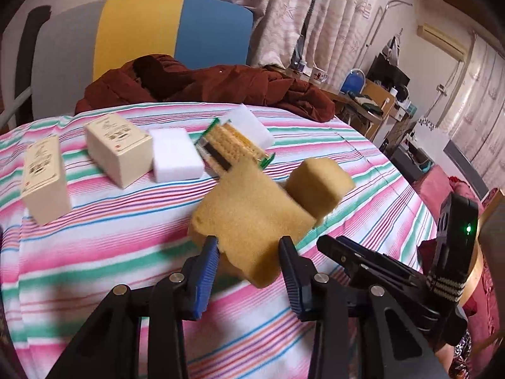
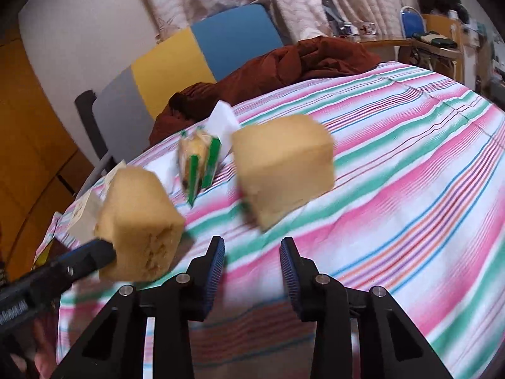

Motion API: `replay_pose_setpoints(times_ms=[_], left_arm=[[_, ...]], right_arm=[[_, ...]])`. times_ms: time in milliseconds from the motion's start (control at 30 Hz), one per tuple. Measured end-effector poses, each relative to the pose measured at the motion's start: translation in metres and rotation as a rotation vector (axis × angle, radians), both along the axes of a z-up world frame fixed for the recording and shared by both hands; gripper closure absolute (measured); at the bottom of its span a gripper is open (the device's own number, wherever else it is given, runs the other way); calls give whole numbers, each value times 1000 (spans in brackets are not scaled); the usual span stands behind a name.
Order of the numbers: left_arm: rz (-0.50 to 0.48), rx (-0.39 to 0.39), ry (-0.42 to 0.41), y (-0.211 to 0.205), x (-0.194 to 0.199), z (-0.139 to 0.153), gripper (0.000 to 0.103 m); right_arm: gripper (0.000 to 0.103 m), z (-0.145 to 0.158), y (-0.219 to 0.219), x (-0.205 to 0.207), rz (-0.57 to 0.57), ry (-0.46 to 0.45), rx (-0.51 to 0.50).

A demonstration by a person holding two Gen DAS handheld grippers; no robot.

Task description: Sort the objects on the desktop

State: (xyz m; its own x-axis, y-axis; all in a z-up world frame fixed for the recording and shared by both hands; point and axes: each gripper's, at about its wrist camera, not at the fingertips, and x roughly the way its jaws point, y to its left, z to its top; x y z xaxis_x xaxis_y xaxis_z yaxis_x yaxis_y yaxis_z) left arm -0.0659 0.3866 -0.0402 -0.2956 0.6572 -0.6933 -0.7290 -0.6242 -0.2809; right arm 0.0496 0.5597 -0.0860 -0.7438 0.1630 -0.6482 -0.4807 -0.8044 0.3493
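Both grippers angled down over the striped tablecloth [image 2: 410, 164]: the left gripper [image 1: 249, 254] clamped a tan sponge [image 1: 252, 218] lifted off the cloth, while the right gripper [image 2: 252, 255] stood closed on nothing, a second tan sponge [image 2: 284, 164] just beyond its blue pads [image 2: 217, 262].

Two tan sponges [image 1: 252, 218] [image 1: 318, 186], two white foam blocks [image 1: 176, 154] [image 1: 252, 124], two cream boxes [image 1: 118, 147] [image 1: 44, 180], and one wafer pack [image 1: 230, 148] ahead of the left gripper [image 1: 249, 252].
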Motion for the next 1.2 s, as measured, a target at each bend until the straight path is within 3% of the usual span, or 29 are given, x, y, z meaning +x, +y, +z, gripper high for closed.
replay_pose_setpoints(times_ms=[133,267,367,500,667,767,867,1000,1200], left_arm=[[23,2,9,-18,5,5,65],[38,-15,45,-28,6,6,62],[58,-28,25,-32,0,1,59],[62,-24,0,-38,-5,-6,51],[30,-33,22,-35,-1,-11,46],[34,-31,23,-34,-1,-14,43],[49,-17,0,-35,-4,-17,41],[73,14,-33,-42,-6,-20,39],[104,30,-34,-55,-6,-16,39]], right_arm=[[62,8,-6,5,2,9,32],[38,16,9,4,-47,22,69],[19,18,20,-7,-53,-6,124],[15,18,30,-25,-36,-73,201],[15,11,51,-41,-14,-96,154],[31,9,56,-46,10,-86,124],[36,10,50,-46,15,-81,149],[37,14,35,-36,31,-47,120],[37,25,-19,-36,160,-21,127]])
